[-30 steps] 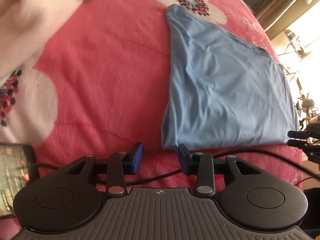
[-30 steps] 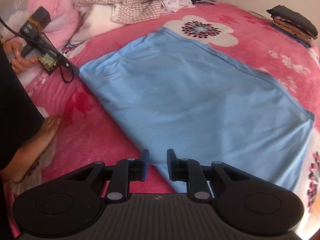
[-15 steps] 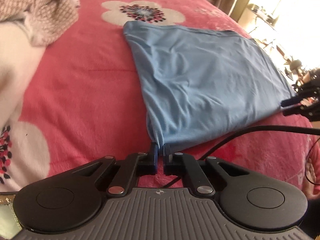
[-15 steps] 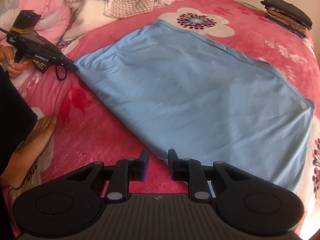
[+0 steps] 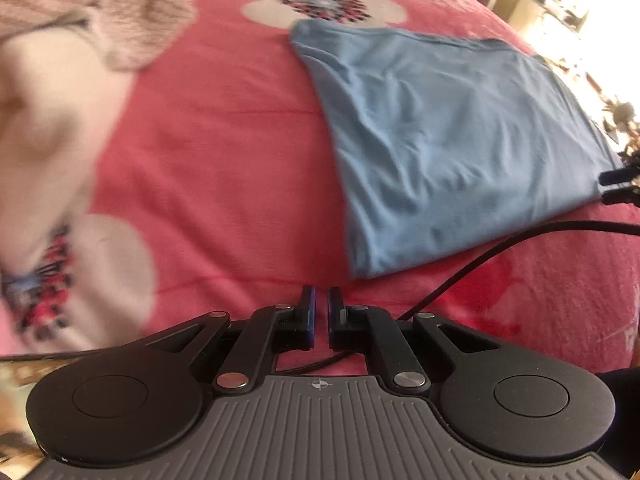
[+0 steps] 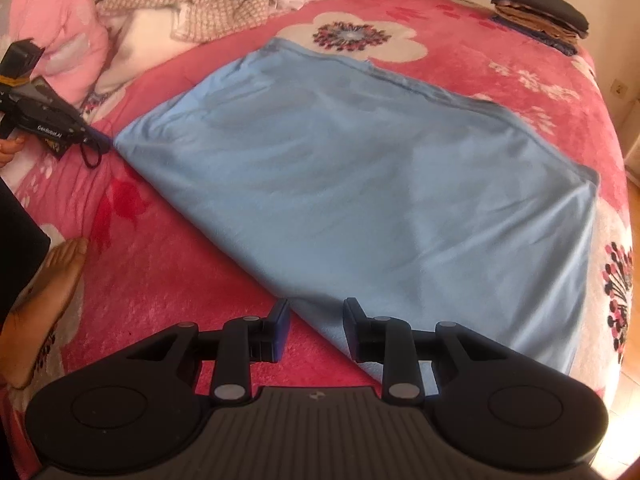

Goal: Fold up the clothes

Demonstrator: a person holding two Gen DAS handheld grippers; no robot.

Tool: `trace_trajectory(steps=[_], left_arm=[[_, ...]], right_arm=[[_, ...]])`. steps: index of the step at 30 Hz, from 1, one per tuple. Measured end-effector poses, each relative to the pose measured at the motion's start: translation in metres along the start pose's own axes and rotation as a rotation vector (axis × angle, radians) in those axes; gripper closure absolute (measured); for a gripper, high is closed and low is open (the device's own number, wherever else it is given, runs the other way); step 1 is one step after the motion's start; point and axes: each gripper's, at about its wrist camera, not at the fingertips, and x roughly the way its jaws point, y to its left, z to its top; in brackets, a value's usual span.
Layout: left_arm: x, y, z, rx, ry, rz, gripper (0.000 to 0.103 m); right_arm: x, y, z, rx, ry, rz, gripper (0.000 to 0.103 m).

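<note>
A light-blue, smooth fabric garment (image 6: 360,184) is lying spread flat on a pink fleece bed blanket printed with white flowers (image 6: 168,288). The left gripper (image 5: 321,307) is hovering just off the garment's near corner, jaws nearly together, nothing visibly clamped between them. The right gripper (image 6: 316,322) is straddling the garment's opposite edge, its jaws having just been opening, pads apart, cloth between them unpressed. Beyond the garment, a checked beige cloth (image 6: 192,4) is lying heaped.

Bare pink blanket (image 5: 224,152) lies open left of the blue cloth (image 5: 452,152); a clothes heap (image 6: 200,4) crowds the far-left corner.
</note>
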Motion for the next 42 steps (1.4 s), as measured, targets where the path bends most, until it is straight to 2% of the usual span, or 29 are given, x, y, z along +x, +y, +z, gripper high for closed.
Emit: trace_trajectory(steps=[2, 5, 9, 14, 16, 18, 20, 23, 26, 31, 35, 37, 40, 41, 42], left_arm=[[-0.010, 0.007, 0.006, -0.030, -0.030, 0.029, 0.098], [-0.016, 0.004, 0.024, -0.048, -0.089, 0.028, 0.098], [-0.003, -0.021, 0.048, 0.008, -0.130, -0.027, 0.091], [0.012, -0.044, 0.061, 0.043, -0.129, -0.115, 0.091], [0.015, -0.059, 0.064, 0.095, -0.144, -0.149, 0.091], [0.024, -0.071, 0.064, 0.128, -0.137, -0.150, 0.091], [0.035, -0.076, 0.060, 0.132, -0.107, -0.137, 0.091], [0.045, -0.060, 0.044, 0.078, -0.038, -0.083, 0.091], [0.035, -0.041, 0.030, 0.015, -0.018, -0.066, 0.091], [0.018, -0.036, 0.041, 0.008, -0.055, -0.059, 0.091], [0.026, -0.042, 0.061, 0.050, -0.099, -0.029, 0.091], [0.037, -0.046, 0.066, 0.091, -0.123, 0.054, 0.090], [0.052, -0.047, 0.068, 0.152, -0.150, 0.240, 0.089], [0.054, -0.045, 0.069, 0.144, -0.156, 0.276, 0.089], [0.052, -0.040, 0.071, 0.116, -0.160, 0.267, 0.089]], right_arm=[[-0.003, -0.001, 0.001, 0.000, -0.027, 0.011, 0.072], [-0.004, -0.001, 0.007, -0.012, -0.060, 0.029, 0.074], [0.006, 0.007, 0.016, -0.062, -0.078, 0.057, 0.074], [0.018, 0.018, 0.002, -0.115, 0.032, 0.140, 0.074], [0.010, 0.022, 0.000, -0.127, 0.013, 0.165, 0.074], [0.009, 0.020, 0.007, -0.115, -0.020, 0.145, 0.074], [0.011, 0.015, 0.014, -0.096, -0.048, 0.127, 0.074], [0.014, 0.006, 0.020, -0.079, -0.055, 0.116, 0.074], [0.013, -0.002, 0.018, -0.061, -0.059, 0.105, 0.074], [0.015, -0.013, 0.018, -0.012, -0.064, 0.096, 0.074], [0.014, -0.014, 0.025, 0.003, -0.089, 0.105, 0.074], [0.014, -0.011, 0.027, -0.002, -0.093, 0.105, 0.074], [0.014, -0.007, 0.026, -0.006, -0.086, 0.102, 0.074], [0.013, -0.006, 0.024, -0.003, -0.084, 0.097, 0.074], [0.012, -0.006, 0.023, 0.000, -0.083, 0.091, 0.074]])
